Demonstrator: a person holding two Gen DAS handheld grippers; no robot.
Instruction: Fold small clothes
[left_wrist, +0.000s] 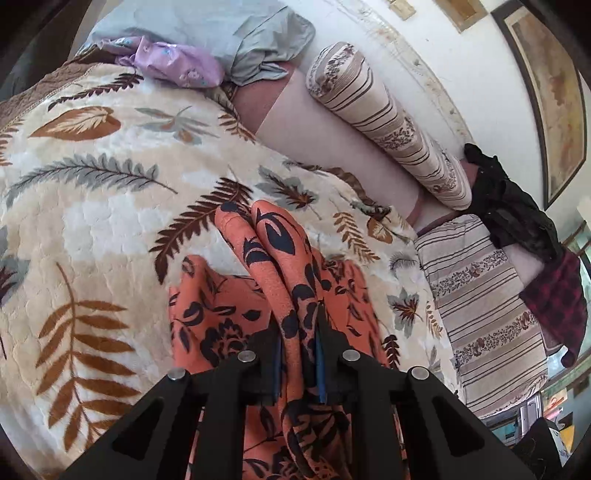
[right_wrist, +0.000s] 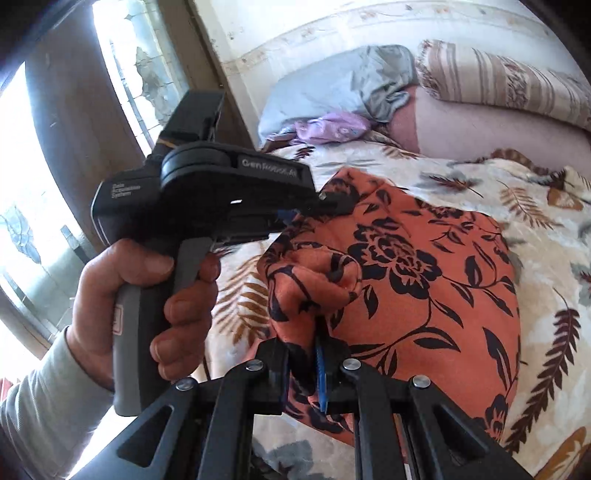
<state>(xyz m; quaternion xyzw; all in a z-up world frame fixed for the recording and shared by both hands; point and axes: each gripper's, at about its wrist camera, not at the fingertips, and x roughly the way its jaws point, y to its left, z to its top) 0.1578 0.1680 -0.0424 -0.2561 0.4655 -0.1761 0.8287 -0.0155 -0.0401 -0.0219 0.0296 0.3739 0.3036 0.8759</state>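
Note:
An orange garment with a black flower print (left_wrist: 280, 266) lies on a leaf-patterned blanket (left_wrist: 110, 206). My left gripper (left_wrist: 298, 332) is shut on a bunched fold of it, lifted off the blanket. In the right wrist view the garment (right_wrist: 424, 280) spreads wide over the bed. My right gripper (right_wrist: 310, 350) is shut on a bunched corner of it near the front. The left gripper (right_wrist: 332, 201), held in a hand, also pinches the garment's far left edge in that view.
A grey pillow (left_wrist: 229, 29) and a lilac cloth (left_wrist: 173, 61) lie at the head of the bed. Striped bolsters (left_wrist: 388, 118) and dark clothes (left_wrist: 517, 214) sit along the wall side. A wooden door and window (right_wrist: 92, 92) are to the left.

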